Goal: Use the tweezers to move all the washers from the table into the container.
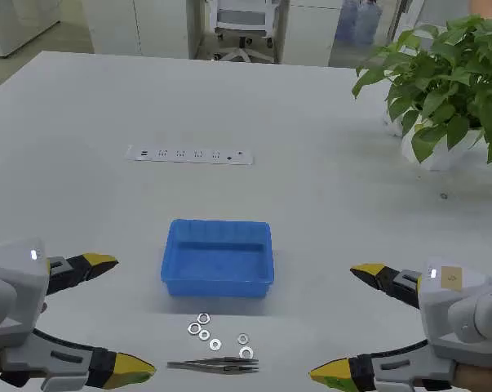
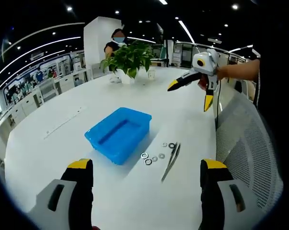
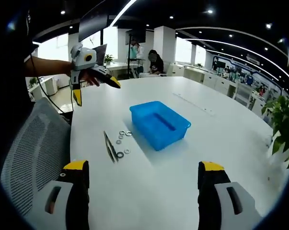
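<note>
The task stands at its opening step. No washer is seen inside the shallow blue rectangular plastic container (image 1: 217, 286), and the slim metal tweezers (image 1: 213, 366) lie untouched on the white table (image 1: 327, 171). The tweezers lie flat at the near edge, lengthwise left to right, just on the near side of the small silver ring-shaped washers (image 1: 203, 327). These number about six and are scattered loosely between the tweezers and the container's near wall. The washer nearest on the right lies just beside the tweezers; whether it touches them cannot be told. The left gripper (image 1: 133, 315) hovers left of this group and the right gripper (image 1: 331, 322) to its right, both clear of the items. Each has its yellow-tipped jaws spread wide and holds nothing. A white power strip (image 1: 188, 155) and a potted green plant (image 1: 449, 90) stand well beyond the container. In my judgement, the next move calls for one gripper to descend over the tweezers and close squarely on their body, away from the tips. As the tool lies thin and flat on the surface, slipping is the likely fault.
</note>
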### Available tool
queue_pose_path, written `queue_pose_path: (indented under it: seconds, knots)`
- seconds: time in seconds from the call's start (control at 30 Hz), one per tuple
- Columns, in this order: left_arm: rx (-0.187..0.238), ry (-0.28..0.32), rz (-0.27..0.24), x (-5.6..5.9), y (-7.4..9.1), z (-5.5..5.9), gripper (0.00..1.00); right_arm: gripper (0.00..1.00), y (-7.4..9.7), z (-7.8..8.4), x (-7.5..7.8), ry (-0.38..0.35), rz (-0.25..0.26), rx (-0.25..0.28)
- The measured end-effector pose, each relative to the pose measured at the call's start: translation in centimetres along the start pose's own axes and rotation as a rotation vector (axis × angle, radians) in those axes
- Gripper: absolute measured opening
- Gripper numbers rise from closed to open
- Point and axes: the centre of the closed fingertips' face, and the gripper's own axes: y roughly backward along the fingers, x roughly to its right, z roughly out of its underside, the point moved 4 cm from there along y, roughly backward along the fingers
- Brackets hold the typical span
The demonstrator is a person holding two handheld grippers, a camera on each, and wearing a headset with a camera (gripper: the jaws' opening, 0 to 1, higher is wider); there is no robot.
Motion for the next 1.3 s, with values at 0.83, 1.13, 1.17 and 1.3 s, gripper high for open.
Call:
queue_pose_path:
  seconds: [0.83,1.13,1.17,1.3]
  knots:
    - [-0.004,-0.007,0.001,0.02,0.02,-0.04,0.99,0.95,0.07,0.19,0.03,-0.001,0.001,-0.001]
    - [-0.006,-0.008,0.001,0.03,-0.01,-0.04,0.99,0.95,0.18,0.13,0.02,-0.002,0.004,0.0]
    - [-0.006,-0.008,0.001,0.03,0.01,-0.04,0.99,0.95,0.16,0.13,0.03,-0.002,0.004,0.001]
    - [-0.007,-0.01,0.0,-0.02,0.14,-0.02,0.99,0.95,0.09,0.09,0.0,-0.001,0.004,0.002]
